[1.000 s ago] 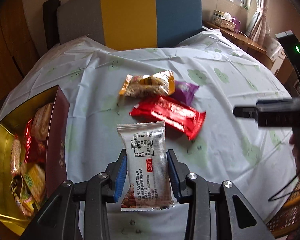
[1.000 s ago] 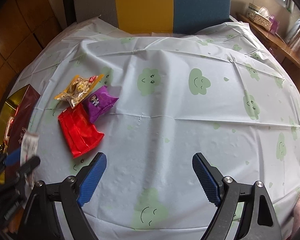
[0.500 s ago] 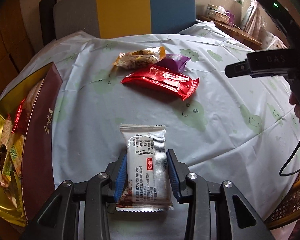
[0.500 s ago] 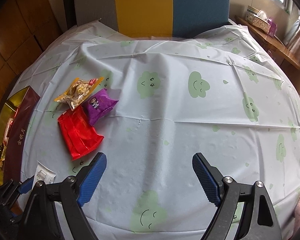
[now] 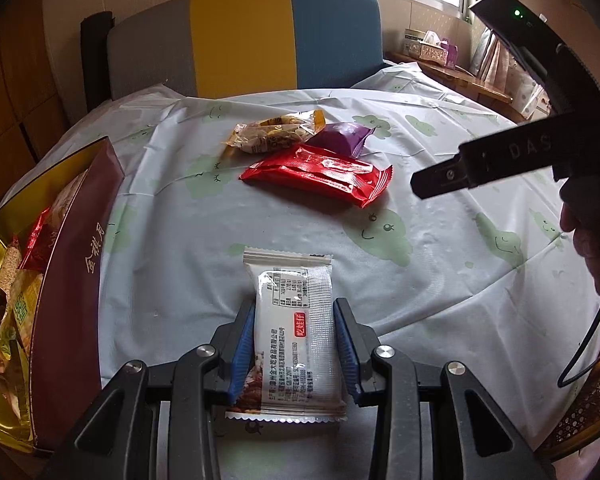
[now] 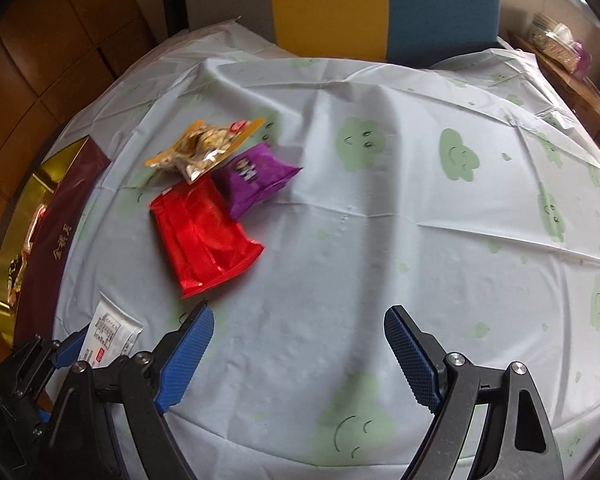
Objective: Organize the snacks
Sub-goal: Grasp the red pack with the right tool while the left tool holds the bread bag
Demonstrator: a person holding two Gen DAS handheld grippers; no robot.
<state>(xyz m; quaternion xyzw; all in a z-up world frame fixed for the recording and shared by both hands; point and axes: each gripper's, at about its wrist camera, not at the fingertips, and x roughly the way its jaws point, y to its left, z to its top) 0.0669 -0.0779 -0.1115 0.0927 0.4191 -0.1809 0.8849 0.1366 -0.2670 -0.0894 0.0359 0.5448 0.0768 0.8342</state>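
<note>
Left claw [image 5: 294,344] clamped on white snack packet [image 5: 294,328], low over counter [image 5: 440,280] beside gold box [image 5: 72,280]. Right claw [image 6: 300,356] spread wide, empty, near red packet [image 6: 202,236].

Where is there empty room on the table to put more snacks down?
The cloth right of the red packet and purple packet is bare. It is crowded at the left, by the yellow packet and the box.
</note>
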